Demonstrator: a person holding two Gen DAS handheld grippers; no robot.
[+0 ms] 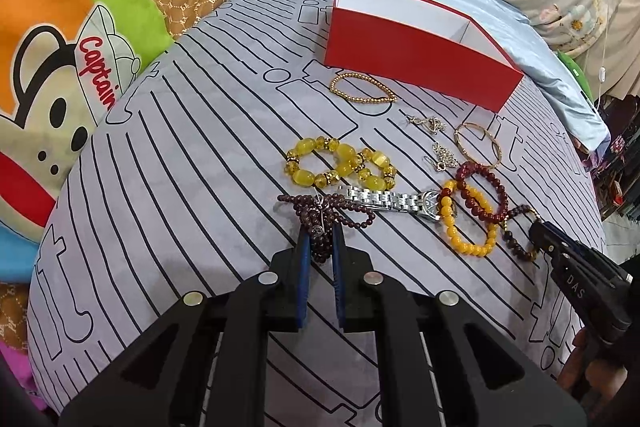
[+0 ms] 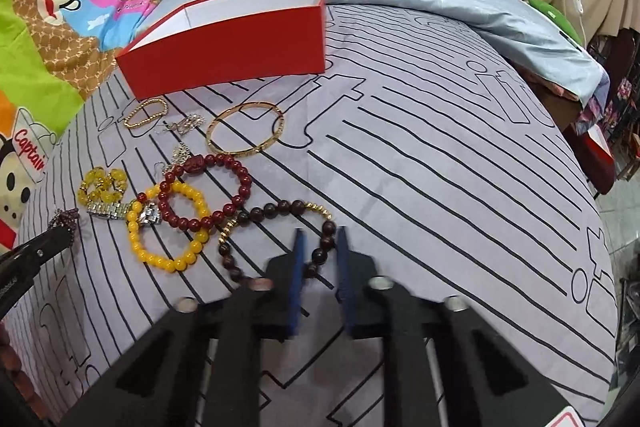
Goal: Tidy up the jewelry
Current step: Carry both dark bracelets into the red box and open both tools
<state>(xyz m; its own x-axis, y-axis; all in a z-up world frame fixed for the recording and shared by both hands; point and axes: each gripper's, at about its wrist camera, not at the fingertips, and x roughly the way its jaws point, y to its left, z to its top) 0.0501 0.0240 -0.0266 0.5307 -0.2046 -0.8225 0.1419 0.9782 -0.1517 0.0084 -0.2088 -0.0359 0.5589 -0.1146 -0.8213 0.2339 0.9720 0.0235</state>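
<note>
Left gripper (image 1: 319, 233): my fingers straddle the bunched small-bead garnet strand (image 1: 324, 223) on the bed sheet (image 1: 180, 167); beads fill the narrow gap and both blue pads look pressed against them, so I read it as grasping the strand.
Right gripper (image 2: 320, 239): my fingers stand either side of the dark wood bracelet (image 2: 280, 223), at its 4 o'clock arc; a gap shows between the pads and the beads, so they are released.
Red box (image 1: 420, 43): open, white inside, at 12 o'clock of the jewelry pile, apart from it.
Gold bead bracelet (image 1: 362, 89): just beside the box's front wall.
Gold bangle (image 2: 245, 133): flat on the sheet, at 12 o'clock of the dark red bracelet (image 2: 208, 187).
Yellow bracelet (image 2: 168, 227): overlaps the dark red one.
Silver watch (image 1: 384, 201): stretched between the garnet strand and the yellow bracelet, touching both.
Chunky amber bracelet (image 1: 340, 163): just at 12 o'clock of the watch band.
Small silver pieces (image 1: 436, 139): between the box and the bangle; too small to tell what they are.
</note>
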